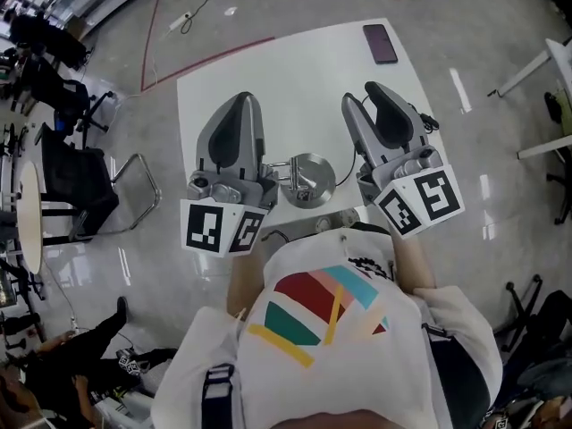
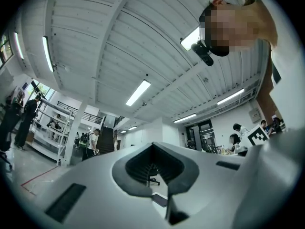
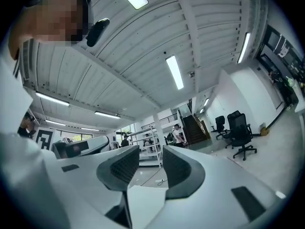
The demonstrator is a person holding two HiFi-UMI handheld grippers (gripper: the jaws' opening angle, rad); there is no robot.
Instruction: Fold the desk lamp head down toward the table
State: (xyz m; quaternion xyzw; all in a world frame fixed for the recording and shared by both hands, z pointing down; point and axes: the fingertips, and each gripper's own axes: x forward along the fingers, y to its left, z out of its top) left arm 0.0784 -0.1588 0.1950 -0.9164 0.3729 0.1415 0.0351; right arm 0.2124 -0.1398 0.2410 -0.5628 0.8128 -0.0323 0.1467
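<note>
- Left gripper (image 2: 152,165): jaws pressed together, nothing in them.
- Right gripper (image 3: 145,168): jaws parted, empty.
- Desk lamp (image 1: 308,179) sits between them, at the desk's (image 1: 295,79) near edge.

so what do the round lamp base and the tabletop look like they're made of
Lamp base: probably metal, silvery grey with a soft sheen and light reflections. Tabletop: smooth plain white, little glare; likely laminate or painted board, can't tell which.
</note>
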